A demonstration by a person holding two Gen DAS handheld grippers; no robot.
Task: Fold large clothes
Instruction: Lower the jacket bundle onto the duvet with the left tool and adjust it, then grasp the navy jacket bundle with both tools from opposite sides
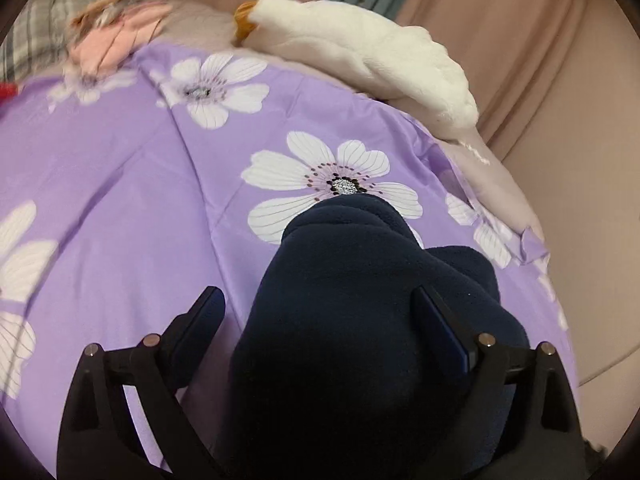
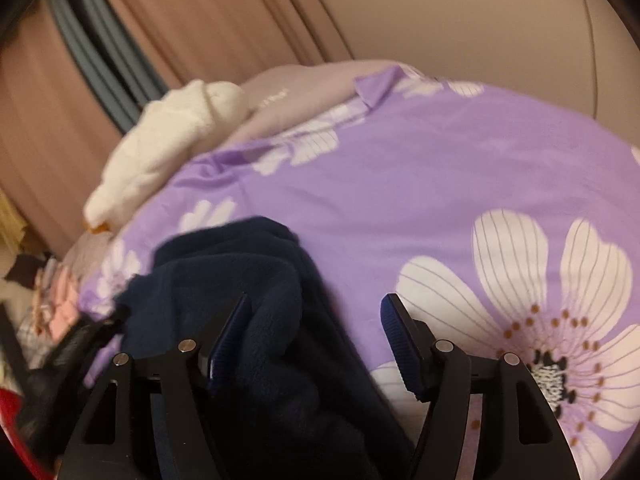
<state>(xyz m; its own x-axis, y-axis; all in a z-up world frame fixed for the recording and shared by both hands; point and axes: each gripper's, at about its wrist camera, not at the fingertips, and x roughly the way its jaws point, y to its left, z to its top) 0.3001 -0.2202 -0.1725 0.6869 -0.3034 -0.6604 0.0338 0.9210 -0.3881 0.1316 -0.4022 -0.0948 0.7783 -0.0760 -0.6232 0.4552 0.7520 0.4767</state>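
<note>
A thick navy fleece garment (image 1: 360,300) lies bunched on the bed's purple flowered cover (image 1: 140,184), toward its edge by the white plush duck (image 1: 360,52). It looks soft, bulky and floppy, so hems would grip best. Left tool (image 1: 320,304) and right tool (image 2: 316,312) both gape around its folds, unclamped.

There are no words, numbers or signs to read in either picture. The pale mauve blanket (image 2: 304,88), just behind the purple flower sheet (image 2: 420,184), has a tiny light mark on it, but it is too blurry to tell if it is writing.
</note>
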